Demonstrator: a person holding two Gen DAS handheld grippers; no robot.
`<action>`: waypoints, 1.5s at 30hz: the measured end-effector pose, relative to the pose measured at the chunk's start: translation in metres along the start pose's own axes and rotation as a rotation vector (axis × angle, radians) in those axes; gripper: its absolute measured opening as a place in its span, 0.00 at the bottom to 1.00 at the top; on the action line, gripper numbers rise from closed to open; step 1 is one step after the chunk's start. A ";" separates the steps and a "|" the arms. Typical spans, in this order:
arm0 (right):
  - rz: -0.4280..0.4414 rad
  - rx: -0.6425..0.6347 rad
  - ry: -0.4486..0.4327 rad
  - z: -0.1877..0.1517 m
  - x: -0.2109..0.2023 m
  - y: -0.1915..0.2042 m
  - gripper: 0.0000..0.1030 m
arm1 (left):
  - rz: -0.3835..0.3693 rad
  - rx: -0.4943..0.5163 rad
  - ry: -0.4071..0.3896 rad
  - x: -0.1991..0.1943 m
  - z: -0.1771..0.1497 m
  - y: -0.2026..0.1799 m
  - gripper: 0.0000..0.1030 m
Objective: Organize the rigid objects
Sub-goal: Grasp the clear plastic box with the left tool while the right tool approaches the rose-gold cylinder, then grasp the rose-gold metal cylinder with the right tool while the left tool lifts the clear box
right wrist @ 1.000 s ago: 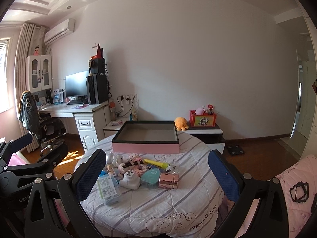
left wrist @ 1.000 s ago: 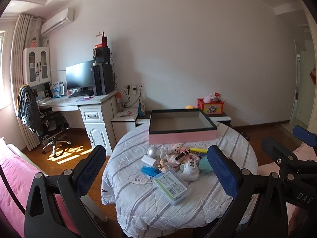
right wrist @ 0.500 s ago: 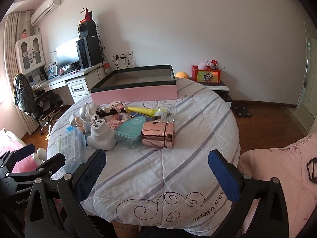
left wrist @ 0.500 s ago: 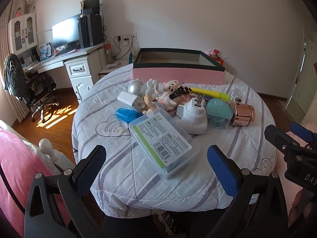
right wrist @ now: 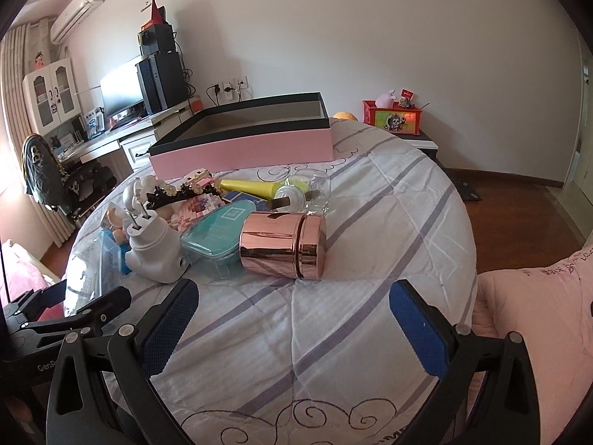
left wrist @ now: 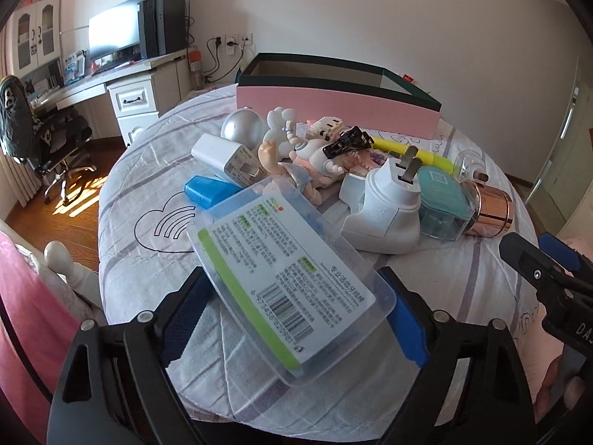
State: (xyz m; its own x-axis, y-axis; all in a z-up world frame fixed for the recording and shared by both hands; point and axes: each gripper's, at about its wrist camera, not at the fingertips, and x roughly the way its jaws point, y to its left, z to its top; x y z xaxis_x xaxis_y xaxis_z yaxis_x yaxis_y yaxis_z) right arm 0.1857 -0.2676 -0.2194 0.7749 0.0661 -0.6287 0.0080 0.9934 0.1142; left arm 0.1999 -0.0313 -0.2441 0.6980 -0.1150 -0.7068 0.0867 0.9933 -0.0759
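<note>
1. Clear plastic case (left wrist: 285, 285) with the green-edged printed label is the thing we take first, in our judgement. It lies flat at the near edge of the pile on the round table (left wrist: 148, 252), tilted across the view, with its far corner resting on the blue block (left wrist: 209, 191) and near the figurines.

2. We judge that it is light and stiff, but its walls are thin and smooth, so it can slip or bend a little under strong pressure. The best hold is across the two long sides, near the middle, with moderate force.

3. Left gripper (left wrist: 296, 319) stands with one blue pad on each long side of the case. Its jaws have just been closing, with the case between them. They are still wide apart, and we cannot tell for certain that the pads already press on the plastic; a small gap seems to remain.

4. Right gripper (right wrist: 292, 322) is spread wide over bare tablecloth, holding and touching nothing. Just ahead of it lies the rose-gold metal canister (right wrist: 283, 244) on its side. We think this one is hard, slippery and can roll.

5. Beside the canister are the teal box (right wrist: 218, 228) and the white plug-in device (right wrist: 153, 250), prongs upward. The pink open box (right wrist: 244, 144) waits at the far side of the table, probably the place for all these things.
</note>
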 end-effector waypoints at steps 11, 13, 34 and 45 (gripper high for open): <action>0.004 0.018 0.008 0.019 0.031 -0.007 0.93 | -0.018 0.113 -0.067 -0.007 -0.001 -0.008 0.75; 0.015 0.021 0.016 0.020 0.034 -0.011 0.86 | -0.036 0.105 -0.076 -0.010 0.001 -0.005 0.75; 0.039 -0.056 0.058 0.016 0.049 -0.009 0.56 | -0.012 0.028 -0.007 0.009 0.006 0.010 0.82; 0.093 -0.051 0.009 0.019 0.023 -0.007 0.55 | -0.042 0.104 -0.125 -0.017 0.010 0.004 0.70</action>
State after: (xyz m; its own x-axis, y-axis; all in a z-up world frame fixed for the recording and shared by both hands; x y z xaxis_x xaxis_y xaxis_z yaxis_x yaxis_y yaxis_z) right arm 0.2155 -0.2743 -0.2201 0.7650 0.1586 -0.6242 -0.0962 0.9865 0.1328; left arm 0.1952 -0.0257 -0.2249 0.7749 -0.1628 -0.6108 0.1861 0.9822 -0.0257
